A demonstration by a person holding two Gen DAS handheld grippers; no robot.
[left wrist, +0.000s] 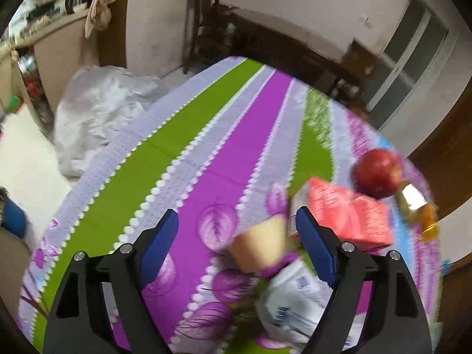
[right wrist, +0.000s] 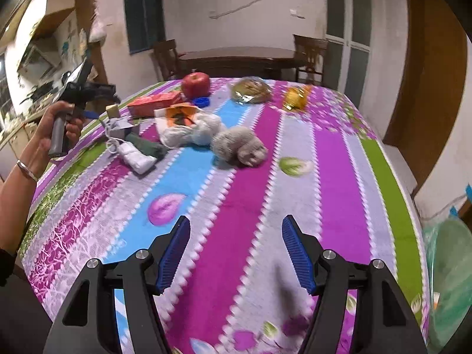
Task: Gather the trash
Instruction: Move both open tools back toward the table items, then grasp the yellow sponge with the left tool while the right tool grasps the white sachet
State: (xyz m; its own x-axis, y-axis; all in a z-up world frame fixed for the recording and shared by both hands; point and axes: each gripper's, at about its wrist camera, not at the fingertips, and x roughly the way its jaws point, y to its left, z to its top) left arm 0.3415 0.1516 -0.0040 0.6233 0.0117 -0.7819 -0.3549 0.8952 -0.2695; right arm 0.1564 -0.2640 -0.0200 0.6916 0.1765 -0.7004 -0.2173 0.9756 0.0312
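1. On the striped cloth (right wrist: pixel 236 194) covering the table, trash and household things sit in a loose cluster around a red apple (right wrist: pixel 196 84).
2. Just in front of the apple lies a flat red carton (right wrist: pixel 155 103), and beside it a torn orange wrapper (right wrist: pixel 179 115) rests on crumpled white paper (right wrist: pixel 191 132).
3. Nearer than the apple by some way, a grey fluffy wad (right wrist: pixel 240 147) lies alone on a magenta stripe.
4. Right of the apple sit a clear bag holding something brown (right wrist: pixel 250 90) and a yellow wrapper (right wrist: pixel 296 97).
5. Left of the apple, the left gripper (left wrist: pixel 236 236) hangs over the table with its blue fingers spread wide, a tan block (left wrist: pixel 258 246) and a white crumpled packet (left wrist: pixel 295 298) blurred between them; whether it touches either cannot be told.
6. Well in front of the apple, the right gripper (right wrist: pixel 234 253) hovers with fingers spread apart, gripping nothing, above open cloth.
7. Past the apple the table's far edge meets a dark wooden table (right wrist: pixel 242 56) with chairs.
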